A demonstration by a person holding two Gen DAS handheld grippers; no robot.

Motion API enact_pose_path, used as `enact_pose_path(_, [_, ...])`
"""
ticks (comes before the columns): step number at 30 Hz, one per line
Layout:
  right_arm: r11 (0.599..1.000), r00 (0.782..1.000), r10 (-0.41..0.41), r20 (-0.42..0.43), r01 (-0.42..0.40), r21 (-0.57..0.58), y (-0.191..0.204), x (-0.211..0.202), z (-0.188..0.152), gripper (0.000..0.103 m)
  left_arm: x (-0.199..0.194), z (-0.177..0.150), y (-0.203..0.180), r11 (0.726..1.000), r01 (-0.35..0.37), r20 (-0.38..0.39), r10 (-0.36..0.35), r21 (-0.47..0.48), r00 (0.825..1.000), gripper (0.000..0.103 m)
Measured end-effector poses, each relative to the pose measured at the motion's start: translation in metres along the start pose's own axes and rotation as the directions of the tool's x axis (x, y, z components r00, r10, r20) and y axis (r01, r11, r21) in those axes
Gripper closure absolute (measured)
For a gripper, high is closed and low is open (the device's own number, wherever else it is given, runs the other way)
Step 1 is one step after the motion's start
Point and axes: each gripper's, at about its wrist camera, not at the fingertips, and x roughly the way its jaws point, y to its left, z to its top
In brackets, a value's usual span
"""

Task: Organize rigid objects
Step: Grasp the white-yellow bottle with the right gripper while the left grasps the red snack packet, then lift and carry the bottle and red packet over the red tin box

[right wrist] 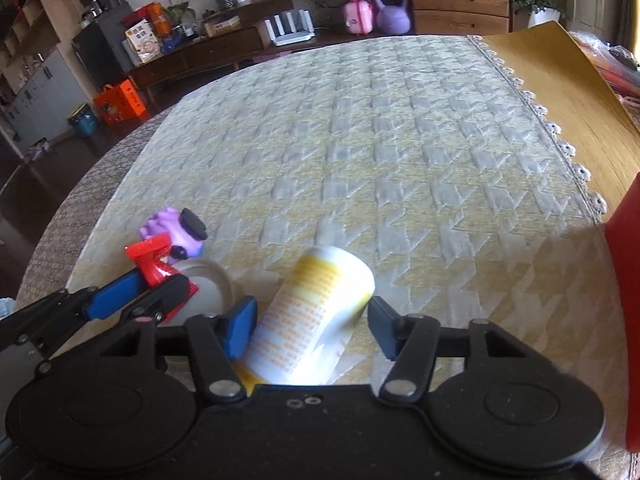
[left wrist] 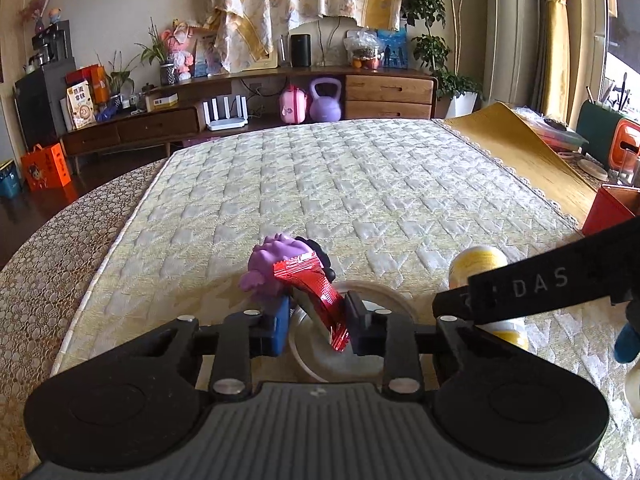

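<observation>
A: The foil wrapper (left wrist: 316,292) is shiny red; the toy (left wrist: 272,268) behind it is lilac with black parts.

B: And the bottle (right wrist: 316,316)?

A: White, with rows of yellow print. The quilted cover (left wrist: 340,184) shows a cream-and-pale-yellow houndstooth pattern. The lid (left wrist: 384,294) looks off-white.

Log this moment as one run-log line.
left gripper: shut on red wrapper | right gripper: straddling yellow-white bottle, grip unclear

Beyond the quilted mattress (left wrist: 360,184), a low wooden sideboard (left wrist: 248,92) runs along the wall. Beneath it stand a purple kettlebell (left wrist: 325,100), a pink toy case (left wrist: 293,103) and a white router (left wrist: 225,114). An orange gift bag (left wrist: 45,167) sits on the floor at left.
</observation>
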Motion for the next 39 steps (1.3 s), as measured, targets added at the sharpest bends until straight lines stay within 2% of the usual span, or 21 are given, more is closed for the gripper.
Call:
enact_pose_path(4, [1.000,1.000,0.018,0.005,-0.018,-0.006,0.001,-0.006,-0.003,0.055,-0.003,0.001,0.003,1.000,0.000,0.013,0.000,-0.017,1.000,0.079])
enact_pose_path(9, [1.000,0.999,0.018,0.033,-0.018,-0.011,-0.003,-0.022,-0.014,0.056,-0.015,0.003,0.003,1.000,0.000,0.042,0.001,-0.017,0.999,0.082])
enact_pose_path(24, [1.000,0.992,0.020,0.123,-0.019,-0.012,-0.027,-0.087,-0.034,0.058,-0.051,0.009,-0.009,0.996,0.083,0.030,-0.082,-0.034,0.996,0.085])
enact_pose_path(39, [0.999,0.977,-0.010,0.213,0.002,0.039,-0.075,-0.153,-0.053,0.059,-0.097,0.023,-0.067,0.978,0.208,0.046,-0.208,0.019,0.977,0.085])
